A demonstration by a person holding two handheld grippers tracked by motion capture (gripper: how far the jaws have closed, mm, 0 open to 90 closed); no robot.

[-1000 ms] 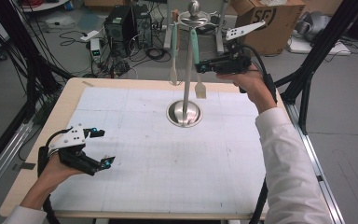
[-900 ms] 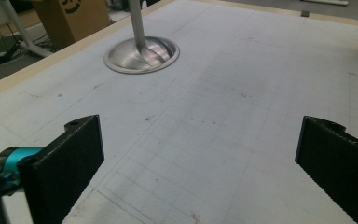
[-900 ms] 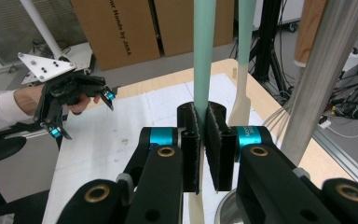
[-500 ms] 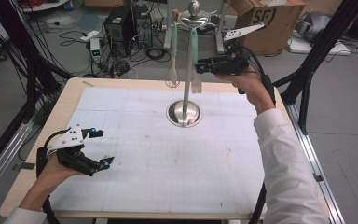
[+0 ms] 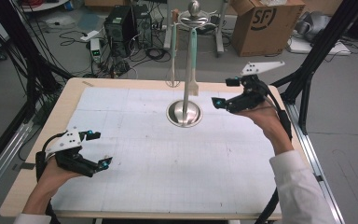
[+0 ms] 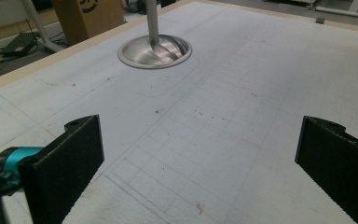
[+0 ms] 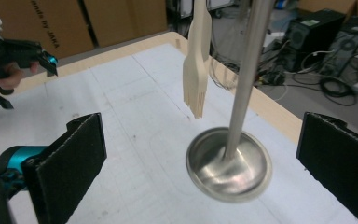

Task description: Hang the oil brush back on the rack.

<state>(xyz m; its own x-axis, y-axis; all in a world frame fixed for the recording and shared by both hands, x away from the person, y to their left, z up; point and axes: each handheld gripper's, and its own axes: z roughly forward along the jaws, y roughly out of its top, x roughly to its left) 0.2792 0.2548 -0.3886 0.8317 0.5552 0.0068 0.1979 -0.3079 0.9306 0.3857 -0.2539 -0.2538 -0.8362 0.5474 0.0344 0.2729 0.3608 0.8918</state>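
While two utensils hang from it, a polished steel stand with a round dished base [image 5: 184, 113] and slim upright pole rises at the far middle of the white gridded table mat [image 5: 158, 177]. One is a mint-handled wooden slotted spatula [image 5: 191, 60], just beside the pole; the other a wire whisk [image 5: 171, 77], farther left. The right gripper [image 5: 223, 93] hovers near the base with jaws spread wide and empty. The left gripper [image 5: 99, 149] sits well apart at the near left, equally wide, holding nothing.
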